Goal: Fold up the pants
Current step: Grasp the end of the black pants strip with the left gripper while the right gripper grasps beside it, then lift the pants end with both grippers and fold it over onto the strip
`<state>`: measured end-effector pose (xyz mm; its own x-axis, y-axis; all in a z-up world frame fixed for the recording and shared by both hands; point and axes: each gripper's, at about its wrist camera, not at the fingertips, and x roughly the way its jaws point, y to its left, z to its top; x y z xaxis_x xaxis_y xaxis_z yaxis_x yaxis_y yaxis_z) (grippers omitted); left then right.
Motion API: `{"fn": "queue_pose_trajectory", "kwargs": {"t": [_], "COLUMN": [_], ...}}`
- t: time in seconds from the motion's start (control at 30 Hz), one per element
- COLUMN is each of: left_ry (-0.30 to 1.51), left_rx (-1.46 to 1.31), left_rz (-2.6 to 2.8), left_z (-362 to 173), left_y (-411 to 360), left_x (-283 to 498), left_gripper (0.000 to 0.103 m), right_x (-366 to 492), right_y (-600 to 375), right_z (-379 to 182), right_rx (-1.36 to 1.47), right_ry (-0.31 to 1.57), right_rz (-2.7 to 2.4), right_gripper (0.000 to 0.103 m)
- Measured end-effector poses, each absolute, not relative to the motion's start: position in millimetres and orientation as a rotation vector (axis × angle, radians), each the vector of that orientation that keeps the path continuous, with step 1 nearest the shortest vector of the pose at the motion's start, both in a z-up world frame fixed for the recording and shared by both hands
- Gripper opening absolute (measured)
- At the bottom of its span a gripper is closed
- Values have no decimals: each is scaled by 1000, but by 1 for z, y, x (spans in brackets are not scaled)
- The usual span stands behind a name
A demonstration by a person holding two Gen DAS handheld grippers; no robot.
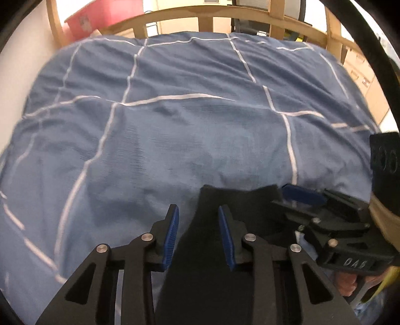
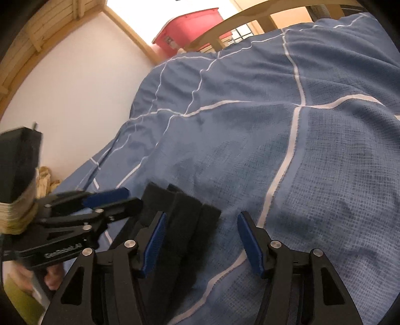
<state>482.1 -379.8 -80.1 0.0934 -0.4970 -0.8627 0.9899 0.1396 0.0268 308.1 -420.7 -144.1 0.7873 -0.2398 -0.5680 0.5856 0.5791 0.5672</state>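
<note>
The black pants (image 1: pixel 225 200) lie bunched at the near edge of the blue duvet (image 1: pixel 175 130), running up between the fingers of both your grippers. Your left gripper (image 1: pixel 198 233) has its jaws at a narrow gap with the dark cloth between the blue pads (image 1: pixel 171 237), which do not visibly press on it. Your right gripper (image 2: pixel 201 243) stands wider; the folded layers rest against its left pad (image 2: pixel 155 245), clear of the other. Both grippers sit just beside each other. Beyond the duvet stand a wooden bed rail (image 1: pixel 200 15) and a pink bin (image 2: pixel 190 27).
</note>
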Motion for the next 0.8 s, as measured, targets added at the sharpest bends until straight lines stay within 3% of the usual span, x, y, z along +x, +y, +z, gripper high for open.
{"fn": "queue_pose_trajectory", "kwargs": {"t": [0.3, 0.6, 0.67, 0.7, 0.73, 0.8], "left_ry": [939, 959, 960, 957, 955, 926], "left_rx": [813, 861, 859, 864, 871, 897], "left_rz": [-1291, -1237, -1232, -1241, -1255, -1249], "left_z": [-107, -120, -121, -121, -122, -123], "left_y": [-403, -417, -418, -418, -418, -418], "left_x": [483, 484, 483, 480, 476, 471], "left_gripper": [33, 48, 44, 34, 31, 31], "right_x": [313, 319, 319, 320, 321, 321], "right_y": [-424, -423, -424, -425, -425, -427], "right_z": [-154, -158, -159, -160, -161, -164], "right_rx": [829, 822, 826, 829, 835, 847], "right_ry": [473, 482, 484, 487, 492, 497], "right_rz": [-499, -482, -476, -469, -461, -451], "right_gripper": [58, 53, 47, 44, 40, 36]}}
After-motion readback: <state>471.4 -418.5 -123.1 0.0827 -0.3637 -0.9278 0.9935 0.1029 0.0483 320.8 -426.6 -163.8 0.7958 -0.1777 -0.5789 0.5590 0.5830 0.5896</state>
